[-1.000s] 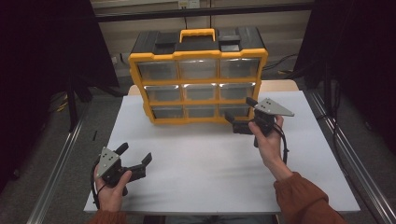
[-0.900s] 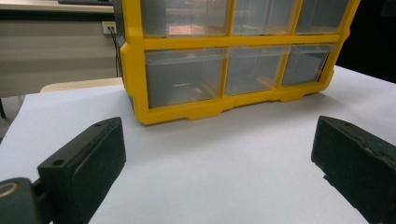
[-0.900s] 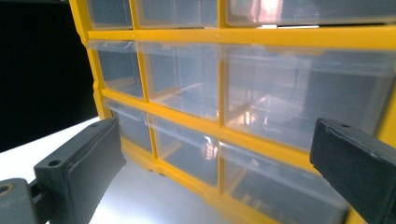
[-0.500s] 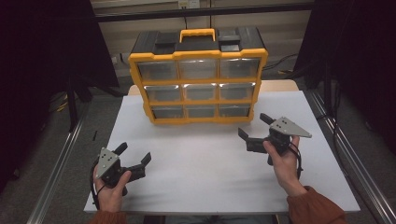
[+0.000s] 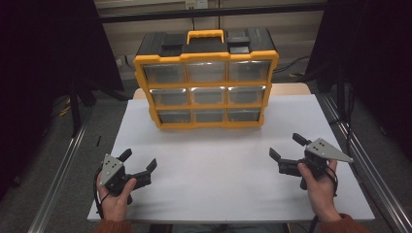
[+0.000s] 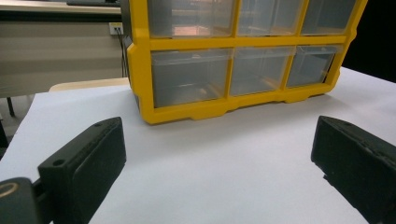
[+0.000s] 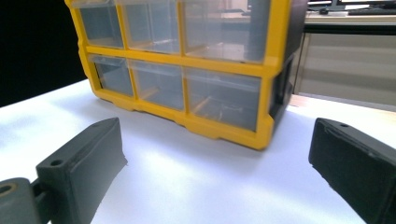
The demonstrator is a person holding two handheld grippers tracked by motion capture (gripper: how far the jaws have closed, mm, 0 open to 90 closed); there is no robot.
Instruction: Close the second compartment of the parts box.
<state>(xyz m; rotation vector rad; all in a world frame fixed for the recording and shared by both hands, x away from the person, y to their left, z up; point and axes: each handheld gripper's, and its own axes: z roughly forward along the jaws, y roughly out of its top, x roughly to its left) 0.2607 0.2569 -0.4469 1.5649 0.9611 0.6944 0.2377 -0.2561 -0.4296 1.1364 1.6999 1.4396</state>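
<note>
Yellow drawer organizer point(image 5: 206, 85) at the white table's point(image 5: 218, 174) far side. Left gripper point(image 5: 138, 162) near left, right gripper point(image 5: 286, 147) near right; both jaws spread wide, empty.

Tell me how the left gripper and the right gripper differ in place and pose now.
The left gripper sits low at the table's left front; the right gripper is at the right, slightly farther forward. The left one's fingers point up and right, the right one's up and left. Both are open, empty, aimed toward the organizer.
</note>
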